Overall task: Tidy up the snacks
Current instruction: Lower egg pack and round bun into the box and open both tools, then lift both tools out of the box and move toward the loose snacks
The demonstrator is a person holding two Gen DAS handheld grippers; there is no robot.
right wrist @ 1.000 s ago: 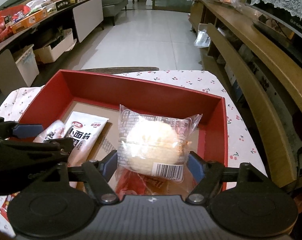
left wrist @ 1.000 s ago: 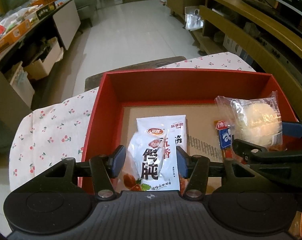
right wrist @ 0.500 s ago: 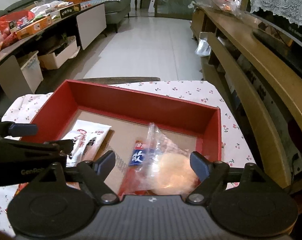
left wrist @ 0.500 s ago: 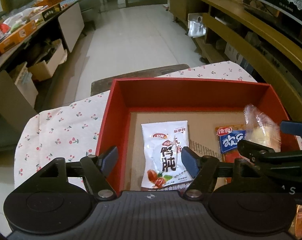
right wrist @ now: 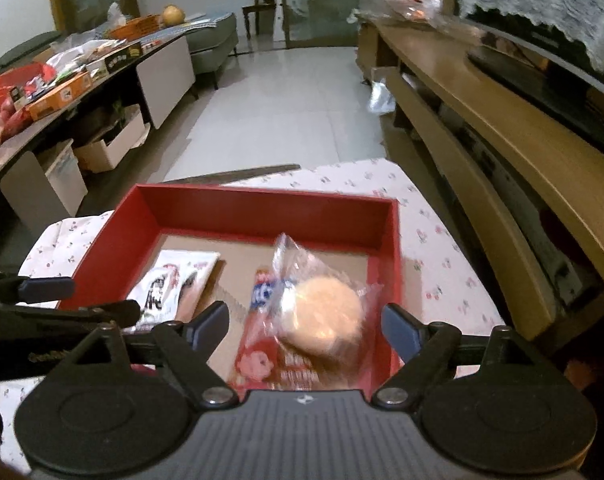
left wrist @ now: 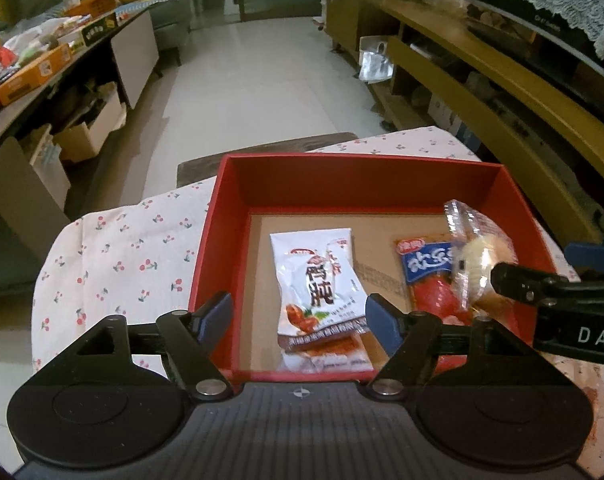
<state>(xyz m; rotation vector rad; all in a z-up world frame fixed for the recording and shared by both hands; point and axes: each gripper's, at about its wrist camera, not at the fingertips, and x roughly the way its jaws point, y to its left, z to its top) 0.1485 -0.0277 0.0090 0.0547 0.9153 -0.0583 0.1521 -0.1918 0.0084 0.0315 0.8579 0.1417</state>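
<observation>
A red box [left wrist: 218, 216] [right wrist: 262, 208] sits on a cherry-print cloth. Inside lie a white snack packet [left wrist: 319, 280] [right wrist: 170, 284], a red and blue packet [left wrist: 425, 272] [right wrist: 262, 360], and a clear-wrapped round bun [left wrist: 477, 256] [right wrist: 325, 316] on top of it. My left gripper [left wrist: 298, 314] is open above the box's near edge, with the white packet lying free between the fingers. My right gripper [right wrist: 303, 326] is open above the bun, apart from it. The right gripper's side shows in the left wrist view [left wrist: 541, 284].
The cherry-print cloth [left wrist: 114, 264] covers the table left and right of the box. A wooden shelf unit [right wrist: 501, 152] runs along the right. A cluttered counter [right wrist: 62, 80] stands at left. Tiled floor [left wrist: 254, 80] lies beyond.
Both grippers opened and pulled back and up. The white packet and the bun were let go and now lie in the box.
</observation>
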